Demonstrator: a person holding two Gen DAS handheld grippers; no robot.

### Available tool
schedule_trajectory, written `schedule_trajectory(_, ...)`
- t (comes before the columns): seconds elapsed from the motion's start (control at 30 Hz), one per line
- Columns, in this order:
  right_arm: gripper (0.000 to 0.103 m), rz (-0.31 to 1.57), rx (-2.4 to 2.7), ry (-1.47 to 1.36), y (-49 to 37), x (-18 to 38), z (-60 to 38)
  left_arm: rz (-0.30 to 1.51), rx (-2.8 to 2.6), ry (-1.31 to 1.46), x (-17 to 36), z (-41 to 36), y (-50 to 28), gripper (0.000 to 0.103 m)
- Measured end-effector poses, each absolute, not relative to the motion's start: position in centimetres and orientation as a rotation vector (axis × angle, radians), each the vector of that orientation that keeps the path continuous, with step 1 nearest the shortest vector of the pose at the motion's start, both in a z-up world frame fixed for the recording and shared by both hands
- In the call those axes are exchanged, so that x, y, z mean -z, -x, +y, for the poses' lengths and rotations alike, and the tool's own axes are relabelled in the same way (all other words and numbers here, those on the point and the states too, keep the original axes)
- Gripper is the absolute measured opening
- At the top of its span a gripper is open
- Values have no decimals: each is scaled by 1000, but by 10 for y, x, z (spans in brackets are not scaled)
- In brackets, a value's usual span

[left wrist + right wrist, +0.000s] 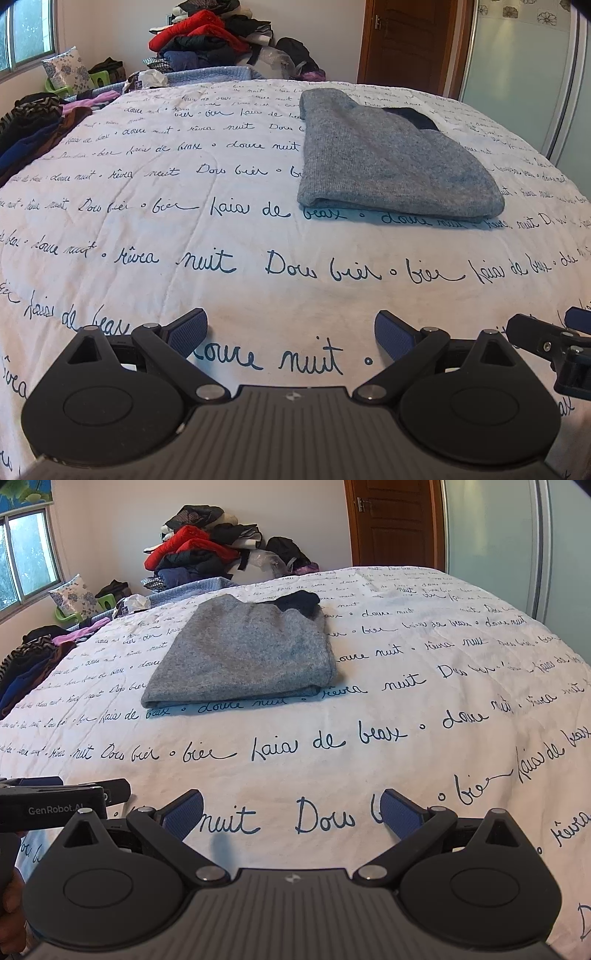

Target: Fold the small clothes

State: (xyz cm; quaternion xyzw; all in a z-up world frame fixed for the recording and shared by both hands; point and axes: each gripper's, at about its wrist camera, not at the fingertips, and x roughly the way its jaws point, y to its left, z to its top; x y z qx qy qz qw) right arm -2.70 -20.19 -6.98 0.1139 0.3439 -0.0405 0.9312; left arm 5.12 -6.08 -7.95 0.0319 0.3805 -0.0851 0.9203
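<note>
Grey knit garment folded on the bed, both grippers empty and well short of it.

Folded grey knitted wool garment (391, 162) with a dark navy patch at its far end lies flat on the white quilted bedspread with blue script print (221, 236), apart from the clothes heap at the wall. Left gripper (291, 334) and right gripper (291, 812): jaws spread wide, holding nothing. Looks soft, light, limp and non-slip; layers likely slide apart. Best pinch all layers at the thick near folded edge, one corner per gripper.
</note>
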Motion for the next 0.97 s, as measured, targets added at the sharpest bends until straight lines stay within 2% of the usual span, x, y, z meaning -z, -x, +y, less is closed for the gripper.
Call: schedule_trajectory(0.97, 103, 723, 68, -239, 16, 76, -206, 764, 179, -68, 78, -62, -55, 96)
